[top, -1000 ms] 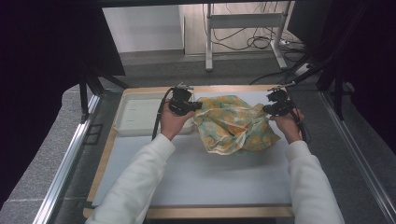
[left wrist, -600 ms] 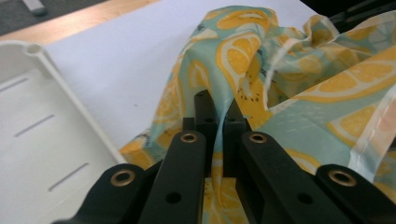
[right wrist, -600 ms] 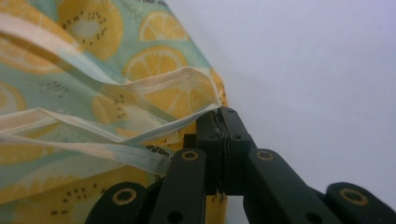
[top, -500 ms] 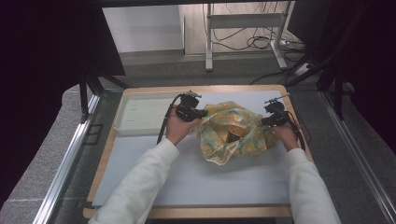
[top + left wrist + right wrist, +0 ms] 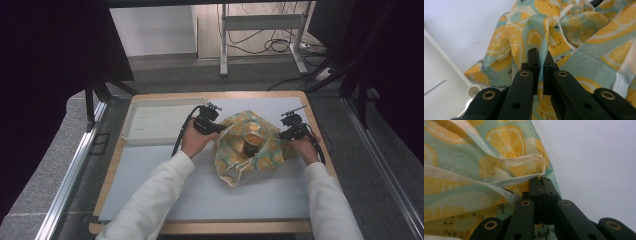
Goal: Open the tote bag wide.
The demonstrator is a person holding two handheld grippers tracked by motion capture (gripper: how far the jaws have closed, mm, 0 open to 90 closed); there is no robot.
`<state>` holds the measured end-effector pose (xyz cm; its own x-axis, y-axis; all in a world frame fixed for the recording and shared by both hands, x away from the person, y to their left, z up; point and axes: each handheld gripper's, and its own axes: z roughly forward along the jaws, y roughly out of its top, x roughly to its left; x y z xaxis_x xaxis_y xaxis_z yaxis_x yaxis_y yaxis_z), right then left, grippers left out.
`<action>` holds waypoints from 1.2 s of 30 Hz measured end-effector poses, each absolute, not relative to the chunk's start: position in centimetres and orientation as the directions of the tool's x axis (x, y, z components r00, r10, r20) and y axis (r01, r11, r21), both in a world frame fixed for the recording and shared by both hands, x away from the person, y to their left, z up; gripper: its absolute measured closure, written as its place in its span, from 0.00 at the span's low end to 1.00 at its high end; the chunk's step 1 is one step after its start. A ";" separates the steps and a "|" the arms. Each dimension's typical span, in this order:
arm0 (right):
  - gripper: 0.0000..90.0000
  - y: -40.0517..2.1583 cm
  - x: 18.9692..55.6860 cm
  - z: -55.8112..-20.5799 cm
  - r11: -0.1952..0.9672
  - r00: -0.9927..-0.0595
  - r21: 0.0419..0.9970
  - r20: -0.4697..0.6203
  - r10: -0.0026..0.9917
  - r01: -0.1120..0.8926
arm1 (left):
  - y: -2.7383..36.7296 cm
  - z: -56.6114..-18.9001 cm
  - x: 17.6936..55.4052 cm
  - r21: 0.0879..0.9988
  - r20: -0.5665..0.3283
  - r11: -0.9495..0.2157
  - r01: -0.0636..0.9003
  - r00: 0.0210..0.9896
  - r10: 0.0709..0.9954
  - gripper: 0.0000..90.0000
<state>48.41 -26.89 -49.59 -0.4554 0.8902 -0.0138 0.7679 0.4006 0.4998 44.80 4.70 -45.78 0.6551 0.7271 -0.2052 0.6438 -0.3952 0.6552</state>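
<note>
We hold the lemon-print cloth bag (image 5: 250,147) by two opposite edges of its mouth: the left gripper (image 5: 216,127) has its jaws pinched on the left rim, the right gripper (image 5: 285,134) on the right. Pulling them apart keeps the mouth open over a can (image 5: 251,142) standing inside. The bag rests mid-worktop (image 5: 165,190), right of the white tray (image 5: 150,125).

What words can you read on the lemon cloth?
"play" — small dark print on the lemon cloth just under the right gripper jaws; the letters before it are cut off.
Small print on the cloth beside the left gripper: too blurred to read.
Small print on the cloth at the left jaw in the right gripper view: too blurred to read.
</note>
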 end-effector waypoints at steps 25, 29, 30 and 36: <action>0.91 -28.0 47.2 -49.5 0.418 -0.470 0.498 -0.025 0.882 0.760 | 4.5 -46.3 43.5 0.709 -0.204 -0.394 0.585 0.705 0.679 0.64; 0.86 -28.2 47.1 -49.4 0.413 -0.467 0.504 -0.022 0.884 0.759 | 6.4 -44.5 42.6 0.766 -0.202 -0.344 0.543 0.711 0.673 0.50; 0.84 -28.2 47.1 -49.4 0.413 -0.466 0.505 -0.024 0.885 0.758 | 6.9 -44.0 42.2 0.780 -0.204 -0.335 0.529 0.721 0.663 0.48; 0.76 -28.3 46.8 -48.9 0.405 -0.464 0.524 -0.021 0.886 0.749 | 7.6 -42.0 40.5 0.817 -0.183 -0.338 0.468 0.765 0.617 0.42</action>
<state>46.82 -28.28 -48.92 -0.4640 0.8856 -0.0206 0.7493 0.4047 0.5242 40.46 7.58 -41.95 0.7651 0.6174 -0.1826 0.4677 -0.3379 0.8168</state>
